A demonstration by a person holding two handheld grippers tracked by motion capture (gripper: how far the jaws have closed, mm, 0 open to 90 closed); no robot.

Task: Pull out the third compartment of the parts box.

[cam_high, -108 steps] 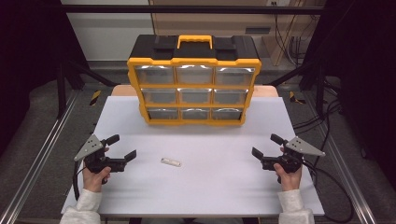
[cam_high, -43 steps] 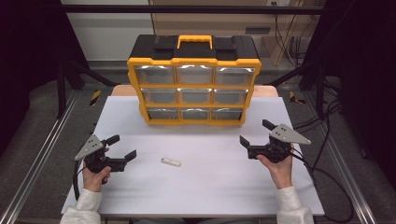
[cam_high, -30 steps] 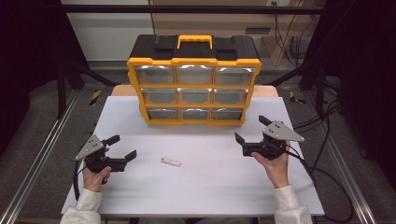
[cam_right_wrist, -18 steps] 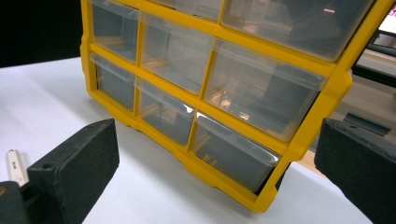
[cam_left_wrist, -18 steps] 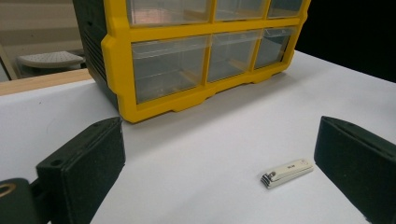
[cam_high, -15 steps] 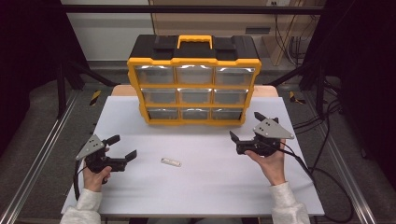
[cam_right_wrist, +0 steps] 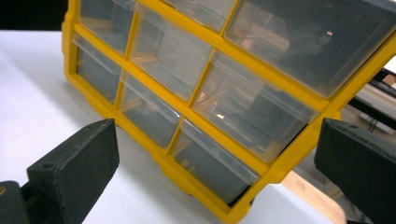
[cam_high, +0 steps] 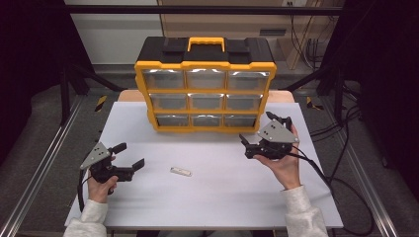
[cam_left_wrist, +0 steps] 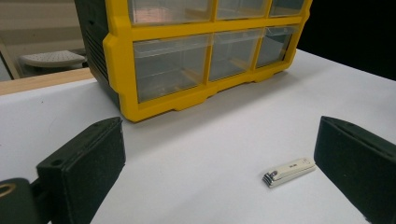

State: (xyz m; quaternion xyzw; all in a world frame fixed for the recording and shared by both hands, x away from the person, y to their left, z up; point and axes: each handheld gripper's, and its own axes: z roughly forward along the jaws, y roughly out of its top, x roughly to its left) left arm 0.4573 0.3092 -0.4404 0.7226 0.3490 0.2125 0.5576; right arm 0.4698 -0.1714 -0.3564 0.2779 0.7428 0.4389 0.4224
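The person is holding the right gripper up just off the lower right corner of the yellow drawer box, its jaws standing wide apart with nothing between them. In the right gripper view those jaws are framing the clear drawers, with the bottom right drawer sitting closest between them, so to my eye the reach for a drawer is the step in hand, and nothing is being touched yet. All nine drawers are looking shut.

The left gripper is resting low on the white table at the near left, jaws also spread and empty. The small nail clipper is lying flat on the table, near the middle, apart from both grippers and in front of the box; in the left gripper view the nail clipper is lying ahead, closer to the one jaw than the other.

The next move, I would judge, is calling for the right jaws to close on the lip of that bottom drawer and draw it straight out, without nudging the box backwards
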